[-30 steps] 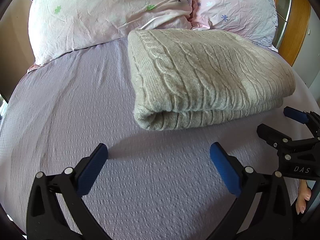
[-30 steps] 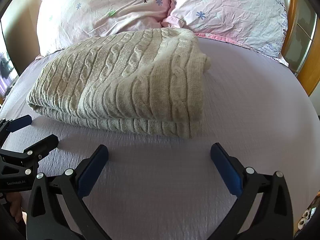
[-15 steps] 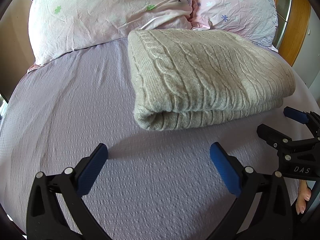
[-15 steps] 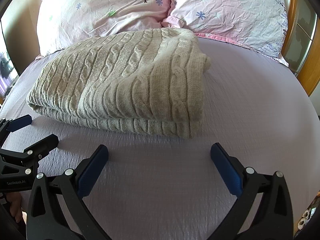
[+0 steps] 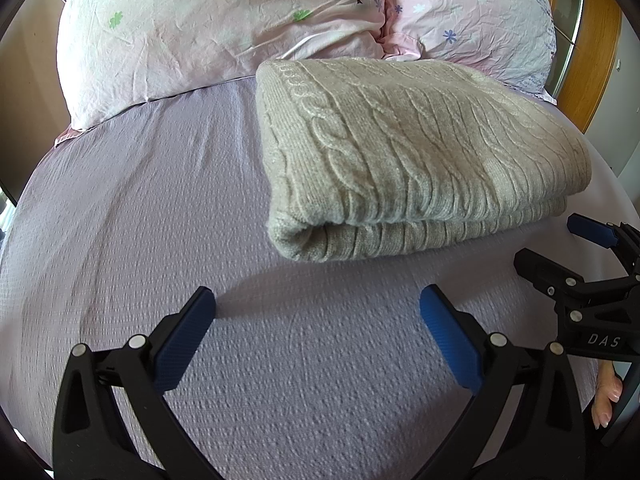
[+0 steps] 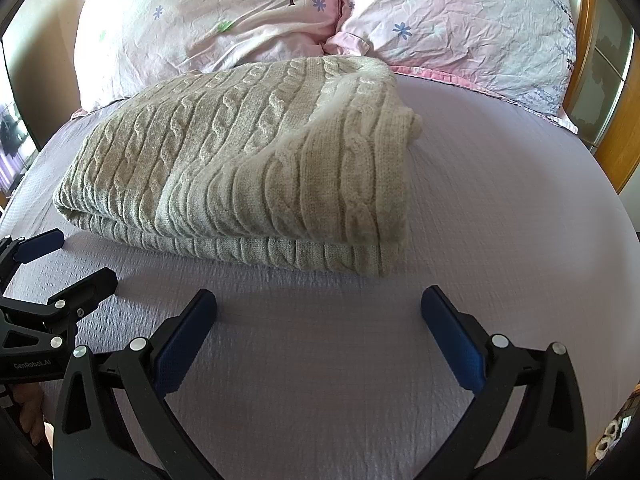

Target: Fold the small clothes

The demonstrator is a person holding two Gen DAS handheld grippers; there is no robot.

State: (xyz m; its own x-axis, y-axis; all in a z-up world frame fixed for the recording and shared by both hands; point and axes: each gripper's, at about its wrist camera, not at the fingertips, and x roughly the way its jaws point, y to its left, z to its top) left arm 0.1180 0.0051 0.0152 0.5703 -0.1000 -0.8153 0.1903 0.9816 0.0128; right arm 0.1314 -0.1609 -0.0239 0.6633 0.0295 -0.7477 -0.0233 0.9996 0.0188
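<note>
A beige cable-knit sweater (image 5: 416, 152) lies folded into a thick rectangle on the lilac bed sheet (image 5: 140, 220); it also shows in the right wrist view (image 6: 248, 172). My left gripper (image 5: 316, 332) is open and empty, hovering over the sheet just short of the sweater's near left corner. My right gripper (image 6: 318, 332) is open and empty, just short of the sweater's near right corner. Each gripper shows in the other's view: the right one (image 5: 560, 248) at the right edge, the left one (image 6: 64, 260) at the left edge.
Two pink flower-print pillows (image 5: 224, 24) (image 6: 460, 20) lie behind the sweater at the head of the bed. A wooden bed frame (image 5: 584, 52) stands at the right. Bare sheet (image 6: 520, 208) lies to the right of the sweater.
</note>
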